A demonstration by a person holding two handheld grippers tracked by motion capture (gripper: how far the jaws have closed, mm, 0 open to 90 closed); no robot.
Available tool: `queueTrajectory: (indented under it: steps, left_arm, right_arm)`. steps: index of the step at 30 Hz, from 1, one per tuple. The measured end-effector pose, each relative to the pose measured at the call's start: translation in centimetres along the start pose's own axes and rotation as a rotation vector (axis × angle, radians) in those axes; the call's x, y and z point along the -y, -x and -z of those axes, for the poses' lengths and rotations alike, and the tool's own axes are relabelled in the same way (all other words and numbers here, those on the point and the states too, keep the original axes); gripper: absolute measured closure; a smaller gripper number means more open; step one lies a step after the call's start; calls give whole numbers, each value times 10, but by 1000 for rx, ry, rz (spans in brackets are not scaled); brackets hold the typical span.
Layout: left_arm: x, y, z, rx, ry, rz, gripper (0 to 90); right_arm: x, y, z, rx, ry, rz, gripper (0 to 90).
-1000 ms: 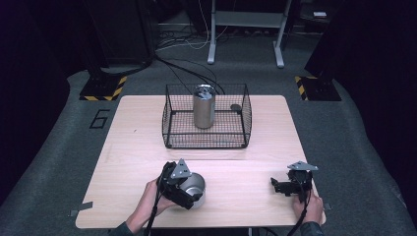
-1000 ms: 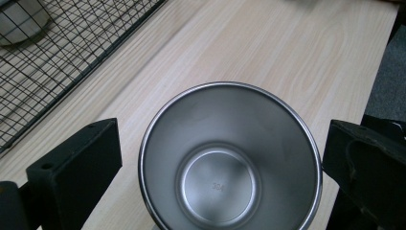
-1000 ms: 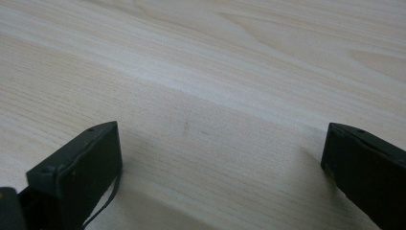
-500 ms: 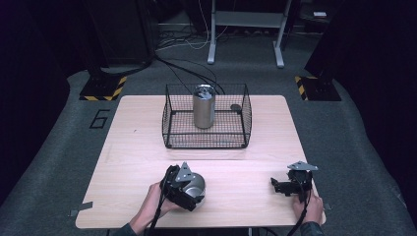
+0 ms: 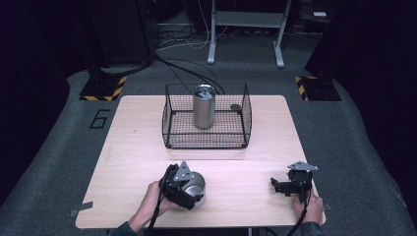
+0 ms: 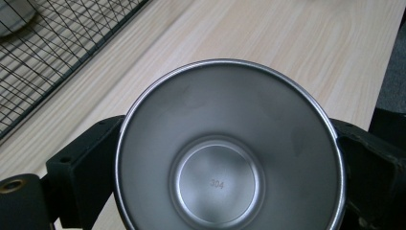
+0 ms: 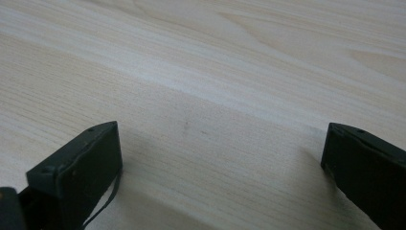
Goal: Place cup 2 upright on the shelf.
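1. The left gripper (image 5: 189, 189) is clamped on a steel cup (image 5: 193, 186), one black jaw pressed to each side of the cup's wall, as the left gripper view shows.
2. The cup sits near the front edge of the table (image 5: 133, 147), well in front of the wire basket (image 5: 206, 140) and a little to its left.
3. In the left gripper view the cup (image 6: 230, 158) shows its open mouth straight to the camera, with the round bottom and a stamped "304" visible inside.
4. Its long axis runs along the gripper's own line; in the high view the mouth tilts back toward the person rather than facing straight up.
5. A tall steel can (image 5: 203, 105) stands upright inside the basket, and a small dark disc (image 5: 236, 107) lies in the basket to the can's right.
6. The right gripper (image 5: 290, 186) rests low over the table, in front of the basket and to its right, well apart from the cup.
7. Its jaws stand wide apart over bare wood, with nothing between them.
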State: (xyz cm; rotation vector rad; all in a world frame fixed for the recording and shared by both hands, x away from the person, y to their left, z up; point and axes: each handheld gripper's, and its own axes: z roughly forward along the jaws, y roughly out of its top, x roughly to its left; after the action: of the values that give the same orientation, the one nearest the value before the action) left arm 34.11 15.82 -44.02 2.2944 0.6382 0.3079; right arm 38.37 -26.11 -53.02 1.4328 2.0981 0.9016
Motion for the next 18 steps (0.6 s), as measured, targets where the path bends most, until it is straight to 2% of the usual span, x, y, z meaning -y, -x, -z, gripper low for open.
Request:
queueTrajectory:
  steps: [6,12,16,18]
  left_arm:
    - [-9,-4,12,11,19,-5,59]
    - [-18,-6,22,0,23,-16,59]
    - [-23,-10,29,8,33,-15,59]
    - [-26,-11,33,-3,38,-17,59]
  right_arm:
    - [0,0,0,0,0,0,0]
    - [0,0,0,0,0,0,0]
    - [0,0,0,0,0,0,0]
    - [0,0,0,0,0,0,0]
